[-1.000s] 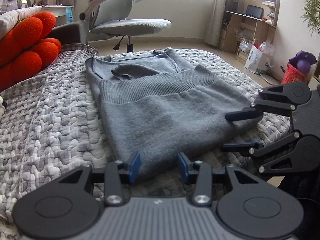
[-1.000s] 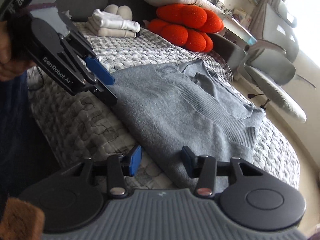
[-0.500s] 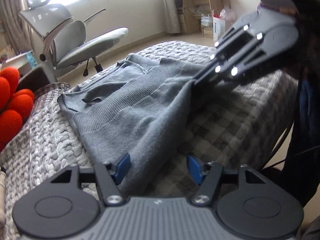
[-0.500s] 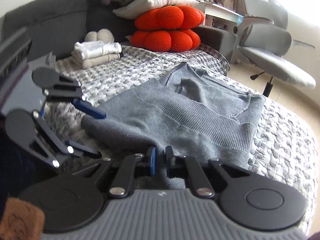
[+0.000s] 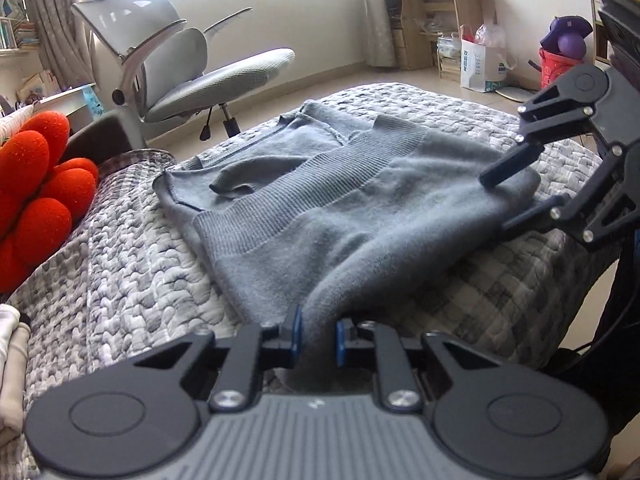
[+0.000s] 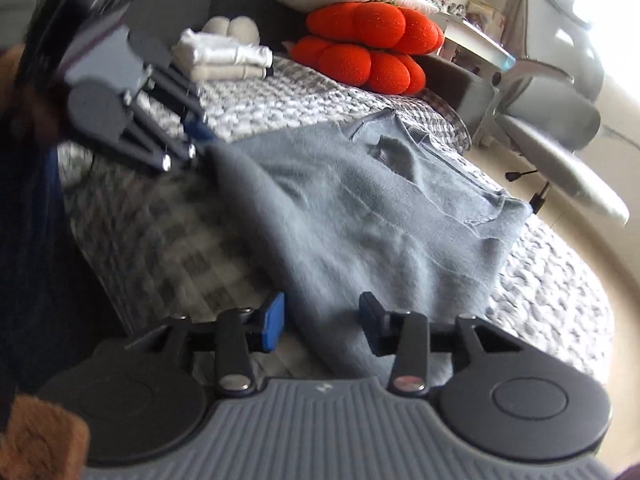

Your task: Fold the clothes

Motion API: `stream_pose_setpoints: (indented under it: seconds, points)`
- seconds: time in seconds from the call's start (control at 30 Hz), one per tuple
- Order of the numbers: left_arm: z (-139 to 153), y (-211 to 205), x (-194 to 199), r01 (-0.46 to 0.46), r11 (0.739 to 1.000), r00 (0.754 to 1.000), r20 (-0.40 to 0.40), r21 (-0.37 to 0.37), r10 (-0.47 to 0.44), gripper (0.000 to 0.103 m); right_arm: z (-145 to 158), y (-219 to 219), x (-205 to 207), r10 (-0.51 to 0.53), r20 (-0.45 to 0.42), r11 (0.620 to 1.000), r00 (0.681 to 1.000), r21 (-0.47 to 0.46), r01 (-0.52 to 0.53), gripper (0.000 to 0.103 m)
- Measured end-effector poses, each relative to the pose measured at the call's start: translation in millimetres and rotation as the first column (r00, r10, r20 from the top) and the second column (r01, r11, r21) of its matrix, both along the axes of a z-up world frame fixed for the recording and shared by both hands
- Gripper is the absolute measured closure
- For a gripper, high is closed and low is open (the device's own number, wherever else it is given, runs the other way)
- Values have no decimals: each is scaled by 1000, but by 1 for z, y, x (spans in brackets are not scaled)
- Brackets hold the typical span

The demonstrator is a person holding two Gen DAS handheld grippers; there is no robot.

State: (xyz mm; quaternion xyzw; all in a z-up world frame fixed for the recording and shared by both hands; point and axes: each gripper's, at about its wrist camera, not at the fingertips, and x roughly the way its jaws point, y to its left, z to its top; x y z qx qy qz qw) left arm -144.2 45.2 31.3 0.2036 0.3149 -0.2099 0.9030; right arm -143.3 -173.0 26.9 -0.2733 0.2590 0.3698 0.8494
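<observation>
Sweater [image 5: 320, 216] corner pinched between closing left gripper [image 5: 316, 338] jaws.

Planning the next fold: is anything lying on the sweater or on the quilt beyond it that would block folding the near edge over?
Nothing visible. The sweater top is bare, and so is the quilt around it. The cushion and folded whites sit well aside.

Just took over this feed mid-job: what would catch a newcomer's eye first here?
The grey sweater sprawled across the quilted bed cover, its near edge bunched between the closing jaws of the left gripper. The bright orange cushion sits at the bed's far end, beside folded white laundry.
</observation>
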Motion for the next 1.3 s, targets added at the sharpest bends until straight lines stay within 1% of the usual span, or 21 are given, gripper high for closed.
stream_pose_setpoints:
  seconds: [0.07,0.13,0.17,0.2,0.3,0.47,0.6,0.73,0.83,0.9,1.0,1.07,1.2,1.3]
  points:
    - [1,1,0,1,1000,1000,4,-7,-1,88,-5,-6,0,-13,31,999,999,-44,15,57]
    - [3,3,1,-3,1000,1000,4,-23,3,88,-12,-10,0,-20,86,995,996,-95,28,61]
    - [4,4,2,-7,999,1000,2,-33,7,88,-15,-11,0,-22,113,992,993,-121,35,70]
    - [4,5,2,-11,999,1000,0,-41,11,88,-16,-12,0,-23,128,990,991,-133,40,86]
    - [7,9,3,-24,997,1000,-2,-68,24,90,-14,-14,-2,-27,171,991,985,-127,49,88]
    - [20,19,9,-56,988,998,-11,-144,55,90,3,-19,-6,-55,228,996,972,-53,68,89]
    - [35,24,23,-80,978,997,-8,-191,80,90,18,-21,5,-76,250,997,965,-9,81,89]
    - [53,31,40,-113,963,993,6,-245,118,90,40,-22,19,-106,279,994,955,57,94,89]
    - [69,36,57,-144,945,988,9,-295,154,90,55,-19,31,-119,314,992,942,83,98,89]
    - [78,39,72,-170,931,983,5,-324,181,90,63,-15,47,-130,325,990,937,88,107,89]
    - [88,41,104,-216,909,975,-31,-356,220,90,75,-10,74,-149,330,988,932,95,125,89]
    - [91,41,129,-248,897,968,-60,-365,243,90,80,-8,97,-168,311,985,935,99,144,89]
    - [91,37,182,-305,882,952,-89,-358,293,90,90,0,151,-217,259,975,941,113,194,89]
    - [84,36,219,-357,858,934,-118,-369,338,90,89,7,193,-259,214,964,942,124,237,89]
